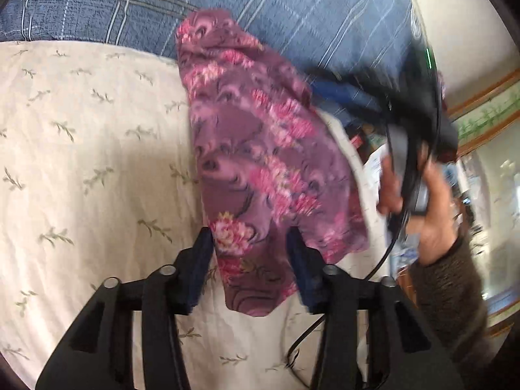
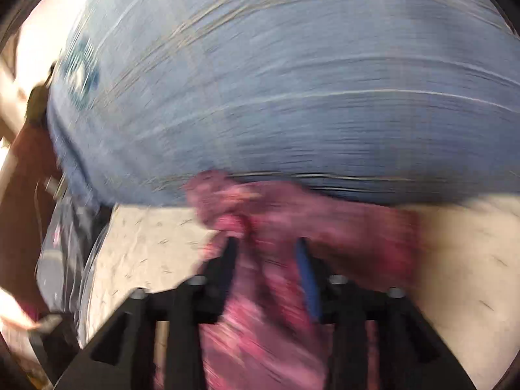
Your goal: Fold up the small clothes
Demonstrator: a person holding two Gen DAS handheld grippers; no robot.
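A purple garment with pink flowers lies lengthwise on the cream sheet, its far end up against a blue plaid quilt. My left gripper is open, and the garment's near narrow end lies between its two fingers without being pinched. In the right wrist view, which is heavily blurred, my right gripper also stands open over the bunched garment, with cloth running between its fingers. A hand in a dark knit sleeve holds that gripper's body at the right of the left wrist view.
The blue plaid quilt fills the far side of the bed. The sheet's right edge drops off to room clutter. A black cable hangs from the right gripper across the sheet. A clear plastic bag sits past the bed's left edge.
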